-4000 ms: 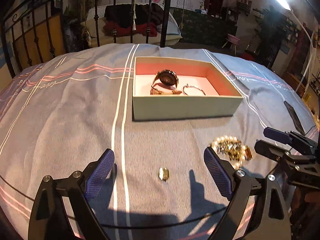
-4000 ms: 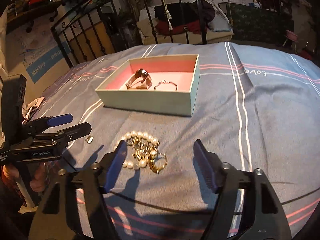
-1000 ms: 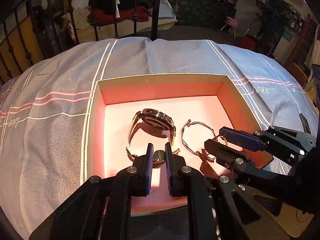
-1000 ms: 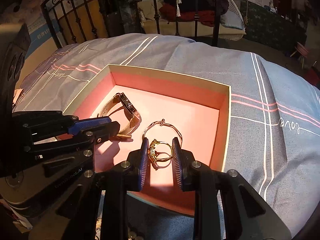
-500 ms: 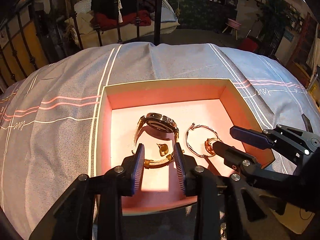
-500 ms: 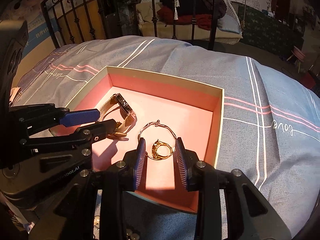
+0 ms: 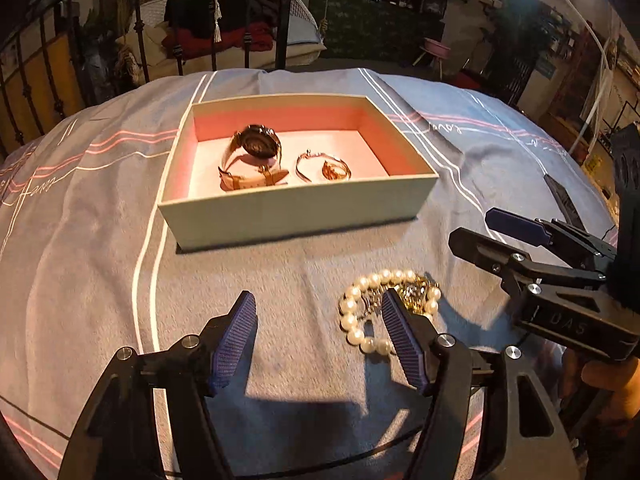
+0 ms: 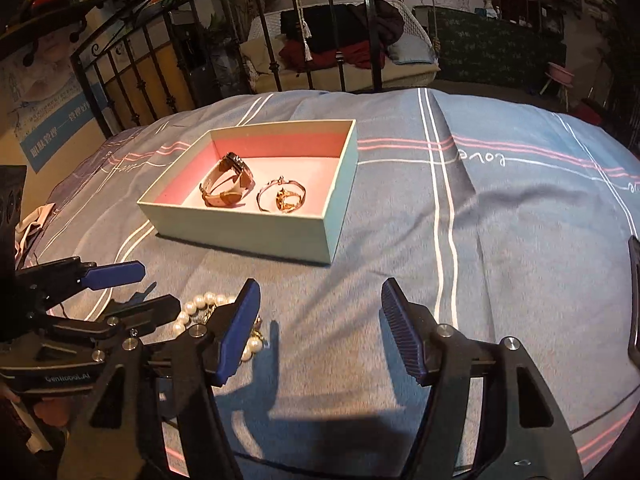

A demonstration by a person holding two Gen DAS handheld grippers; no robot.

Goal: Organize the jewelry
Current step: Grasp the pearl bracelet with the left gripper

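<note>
We judge the task mostly done: the watch (image 7: 256, 152), the bangle (image 7: 308, 166) and a ring (image 7: 336, 170) lie in the box (image 7: 296, 208) at 12 o'clock, while the pearl tangle (image 7: 384, 304) waits on the bed (image 7: 80, 240), and both our left tongs (image 7: 316, 340) and right tongs (image 8: 320, 332) stand apart, empty.

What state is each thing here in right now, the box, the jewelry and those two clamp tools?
Box: open, no lid, on the bedspread.
Watch: inside the box, strap looped.
Bangle: flat inside the box, beside the watch.
Gold ring: lying within the bangle.
Pearl strand: heaped on the bedspread, outside the box.
Left gripper: open, empty.
Right gripper: open, empty.
</note>
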